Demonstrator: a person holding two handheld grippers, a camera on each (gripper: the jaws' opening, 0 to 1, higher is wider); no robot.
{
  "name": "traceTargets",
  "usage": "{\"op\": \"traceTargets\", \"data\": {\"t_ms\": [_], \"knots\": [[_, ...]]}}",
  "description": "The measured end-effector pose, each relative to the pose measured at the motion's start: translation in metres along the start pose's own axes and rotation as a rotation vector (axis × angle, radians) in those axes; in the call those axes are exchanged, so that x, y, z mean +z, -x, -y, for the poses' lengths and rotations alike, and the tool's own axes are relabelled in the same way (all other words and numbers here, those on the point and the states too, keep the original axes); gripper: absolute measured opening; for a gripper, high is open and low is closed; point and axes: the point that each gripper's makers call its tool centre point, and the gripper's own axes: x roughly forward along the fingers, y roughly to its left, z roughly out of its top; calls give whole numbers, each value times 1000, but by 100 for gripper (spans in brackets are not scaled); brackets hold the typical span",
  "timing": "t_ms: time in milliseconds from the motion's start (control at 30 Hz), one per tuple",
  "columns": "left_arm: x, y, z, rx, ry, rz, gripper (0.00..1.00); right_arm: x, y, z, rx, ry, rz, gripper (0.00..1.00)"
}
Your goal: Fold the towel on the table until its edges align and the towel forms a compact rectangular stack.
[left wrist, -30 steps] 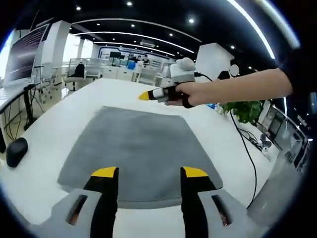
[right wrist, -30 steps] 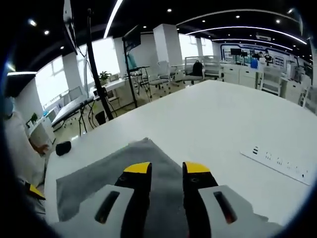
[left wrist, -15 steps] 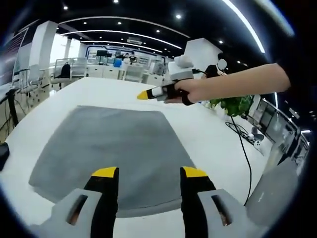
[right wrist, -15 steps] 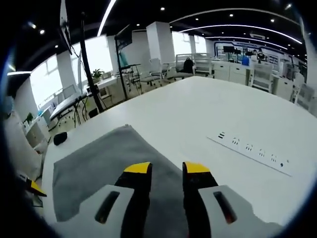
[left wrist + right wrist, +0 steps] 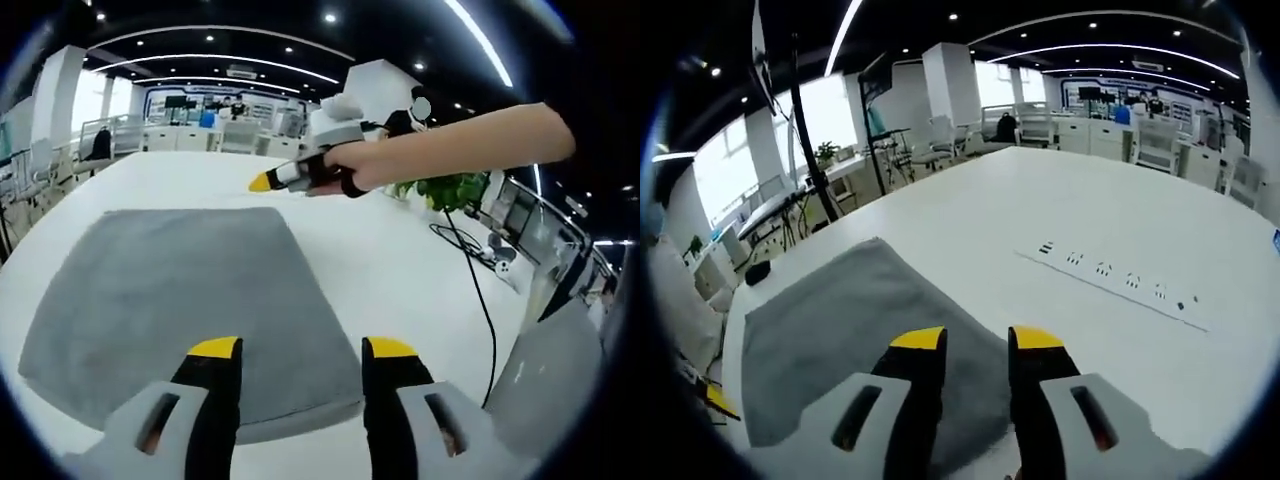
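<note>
One grey towel [image 5: 170,300] lies spread flat on the white surface [image 5: 400,270], unfolded, in a single layer as far as the fisheye lets one judge. Against a second ago, the left gripper view has swung so the towel's near right corner now sits just beyond the left tool [image 5: 300,350], and the right gripper view has swung likewise, bringing the towel's near corner up to the right tool [image 5: 976,340]. Both tools have closed in on corners of the towel, which reads as the approach to the first grasp; no fold has begun.

The left tool's jaws stand apart with nothing between them, hovering over the towel's near edge. The right tool's jaws are also parted and hold nothing; in the left gripper view the same right tool [image 5: 262,182] shows beyond the towel's far right corner, held in a person's hand [image 5: 345,168].

Count: one towel, two tools, one power strip [image 5: 1110,285] set into the surface well apart from the towel, one cable [image 5: 470,290] trailing off the surface on the towel's right
</note>
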Motion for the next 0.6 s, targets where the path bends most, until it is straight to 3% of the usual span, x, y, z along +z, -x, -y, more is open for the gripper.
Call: {"op": "traceTargets", "data": {"t_ms": [133,200,367,600], "knots": [[-6,-7,17,-40,-64,-34,40,-10,4,10,-20,-33,1,24],[-9,-11,23,-47,-74,-48,41,-15,2,14,-18,-36,-10,24],[-33,-22,35,-64,-160,-166,38,-30,5,27,-23,-52,-31,24],[-44,-27,38,-36,-132,-201,35,-41,13,34,-26,-98,-47,23]]}}
